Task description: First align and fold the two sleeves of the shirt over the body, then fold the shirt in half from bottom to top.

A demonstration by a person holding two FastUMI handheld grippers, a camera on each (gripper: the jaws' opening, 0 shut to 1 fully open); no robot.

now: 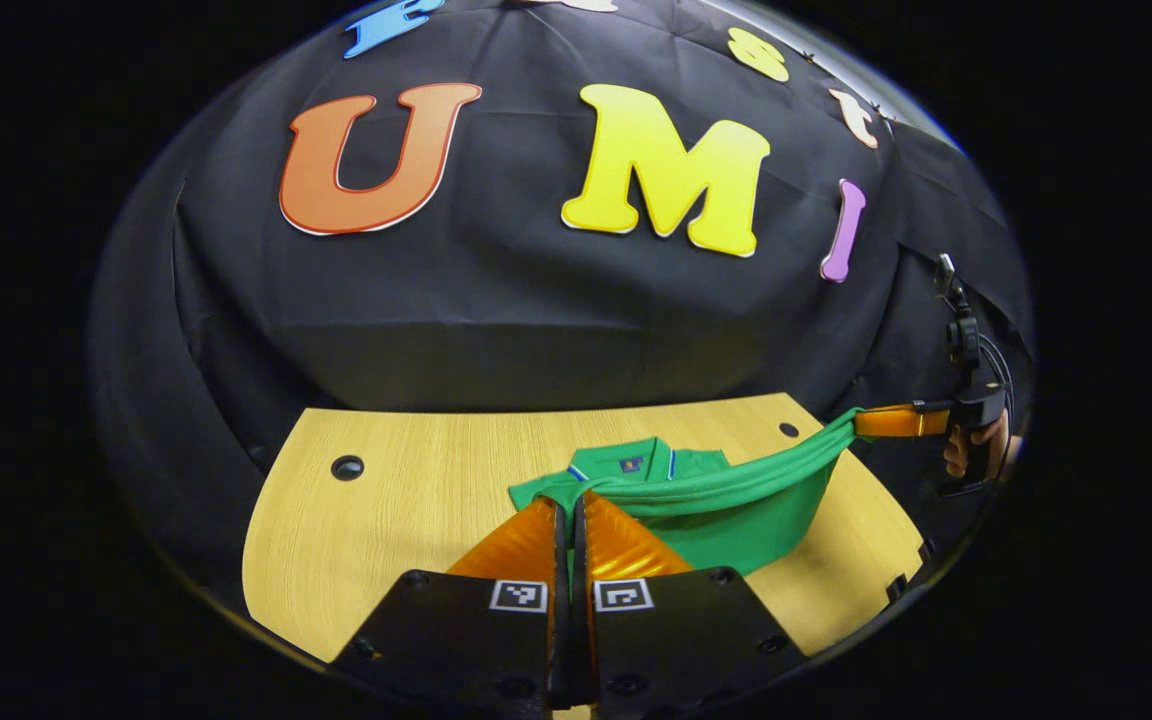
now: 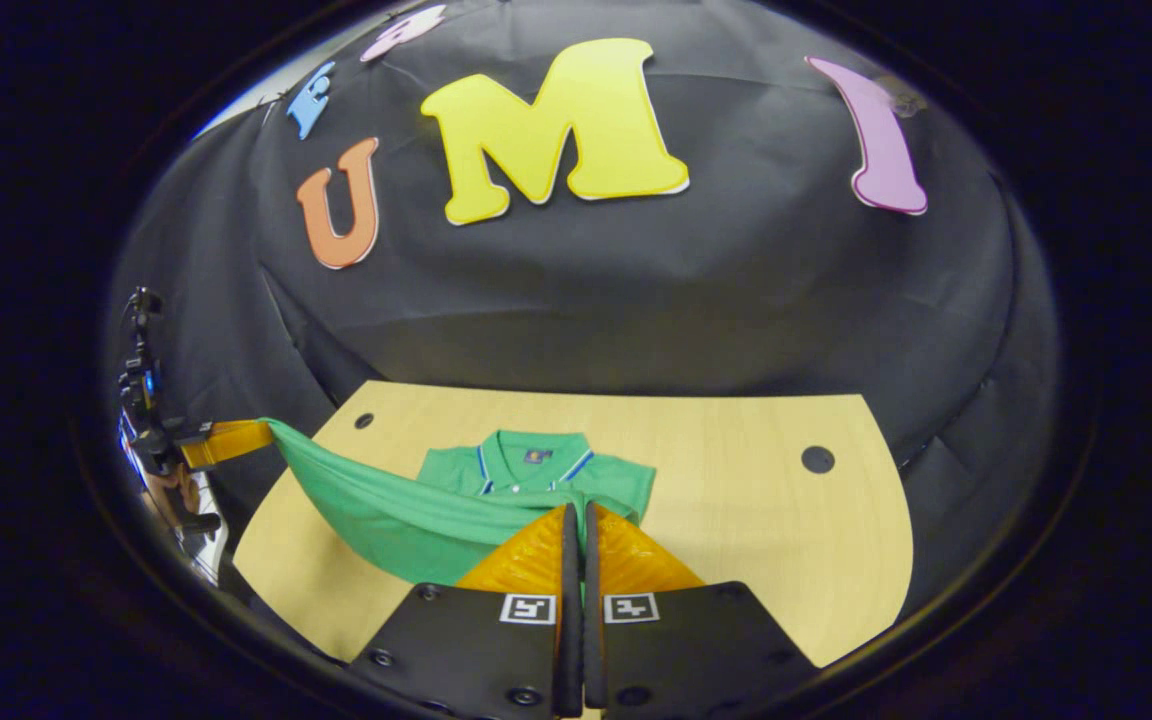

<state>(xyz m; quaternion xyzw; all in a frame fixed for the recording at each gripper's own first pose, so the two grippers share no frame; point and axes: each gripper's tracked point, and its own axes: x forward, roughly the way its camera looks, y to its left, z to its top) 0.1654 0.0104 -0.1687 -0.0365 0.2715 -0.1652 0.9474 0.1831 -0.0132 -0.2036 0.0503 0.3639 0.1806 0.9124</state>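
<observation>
A green polo shirt (image 1: 736, 530) lies collar-end (image 1: 636, 462) on the wooden table (image 1: 386, 520). Its lower hem is lifted off the table and stretched as a taut band between both grippers. In the left gripper view my left gripper (image 1: 571, 502) is shut on one hem corner, and my right gripper (image 1: 866, 422), held by a hand (image 1: 981, 445), pinches the other corner far right. In the right gripper view my right gripper (image 2: 576, 510) is shut on the shirt (image 2: 386, 520) hem. There my left gripper (image 2: 266, 432) holds the hem at the far left, above the table's edge.
The table (image 2: 756, 500) has a dark round cable hole (image 2: 817, 459) at the back right and another (image 2: 364, 421) at the back left. The black booth cloth (image 2: 636, 300) hangs right behind the table. Bare wood lies on both sides of the shirt.
</observation>
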